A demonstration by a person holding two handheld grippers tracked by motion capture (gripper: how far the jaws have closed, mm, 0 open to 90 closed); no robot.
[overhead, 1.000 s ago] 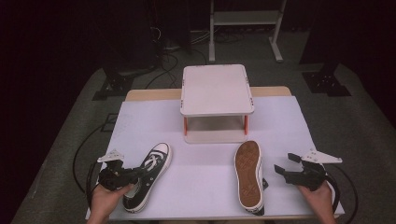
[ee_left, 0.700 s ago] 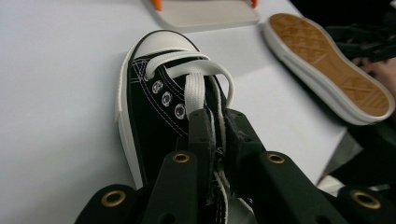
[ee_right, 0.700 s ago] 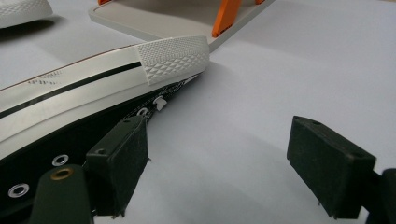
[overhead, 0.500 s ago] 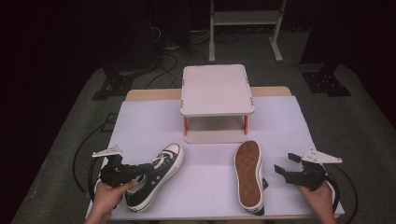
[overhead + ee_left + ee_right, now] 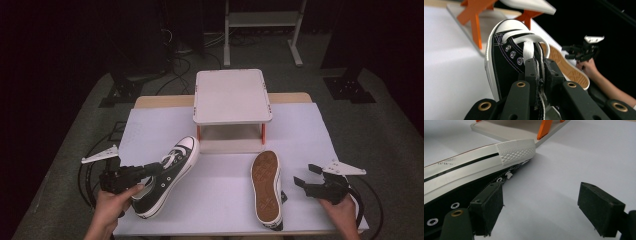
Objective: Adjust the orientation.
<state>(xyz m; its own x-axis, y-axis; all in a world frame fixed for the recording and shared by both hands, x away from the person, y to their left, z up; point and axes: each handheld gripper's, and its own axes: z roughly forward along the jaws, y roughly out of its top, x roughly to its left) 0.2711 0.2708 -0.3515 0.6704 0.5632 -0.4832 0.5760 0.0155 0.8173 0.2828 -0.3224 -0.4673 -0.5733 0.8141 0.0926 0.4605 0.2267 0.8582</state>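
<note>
A black shoe [image 5: 167, 177] with white laces is tipped up at the near left. Its partner [image 5: 266, 187] is laid sole-up at the near right.

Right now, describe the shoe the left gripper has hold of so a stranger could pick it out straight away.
Start at the small white stand with orange legs in the middle of the white table. In front of it and to the left lies a black sneaker, toe toward the stand, clamped at its tongue by the left gripper. Unlike the other sneaker, which shows its tan sole, this one shows white laces.
</note>
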